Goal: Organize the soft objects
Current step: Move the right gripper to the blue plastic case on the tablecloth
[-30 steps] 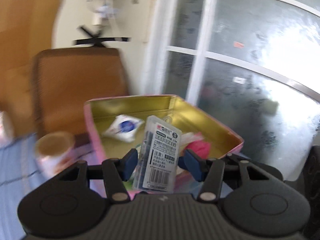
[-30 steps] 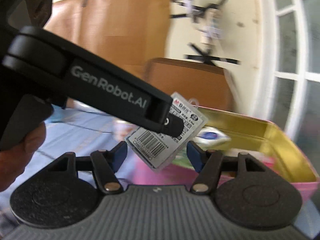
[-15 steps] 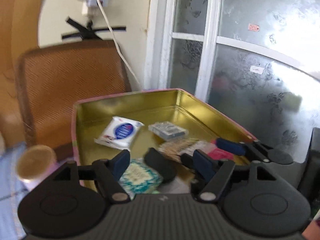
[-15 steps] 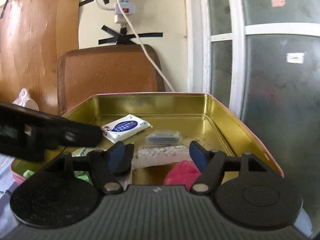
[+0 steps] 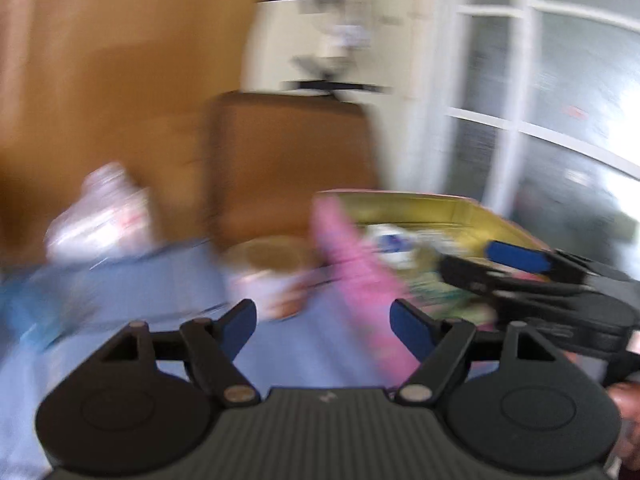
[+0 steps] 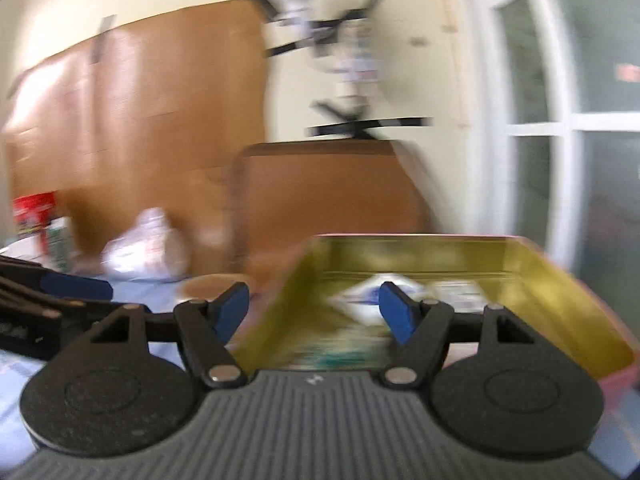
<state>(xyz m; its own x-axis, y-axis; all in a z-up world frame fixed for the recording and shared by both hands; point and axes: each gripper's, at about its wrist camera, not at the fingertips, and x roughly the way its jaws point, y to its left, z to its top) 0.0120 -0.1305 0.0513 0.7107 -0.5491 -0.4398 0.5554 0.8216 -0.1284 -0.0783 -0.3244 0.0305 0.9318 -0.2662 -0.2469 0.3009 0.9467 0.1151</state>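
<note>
Both views are motion-blurred. A gold-lined tin tray with a pink outer wall [image 6: 560,304] holds several small packets, among them a white and blue tissue pack [image 6: 370,292]. The tray also shows in the left wrist view [image 5: 448,208], right of centre. My left gripper [image 5: 322,326] is open and empty above the blue cloth, left of the tray's pink wall [image 5: 352,276]. My right gripper [image 6: 314,310] is open and empty at the tray's near left corner. It shows in the left wrist view [image 5: 520,264] over the tray.
A round tan-lidded jar [image 5: 272,256] stands just left of the tray. A crumpled white plastic bag [image 6: 144,248] lies further left on the blue cloth [image 5: 168,280]. A brown chair back [image 6: 332,188] stands behind. A frosted glass door [image 6: 592,120] is at the right.
The clear packet that my left gripper held a second ago lies in the tray. Both grippers have swung left, away from the tray's middle, and both stay open.
</note>
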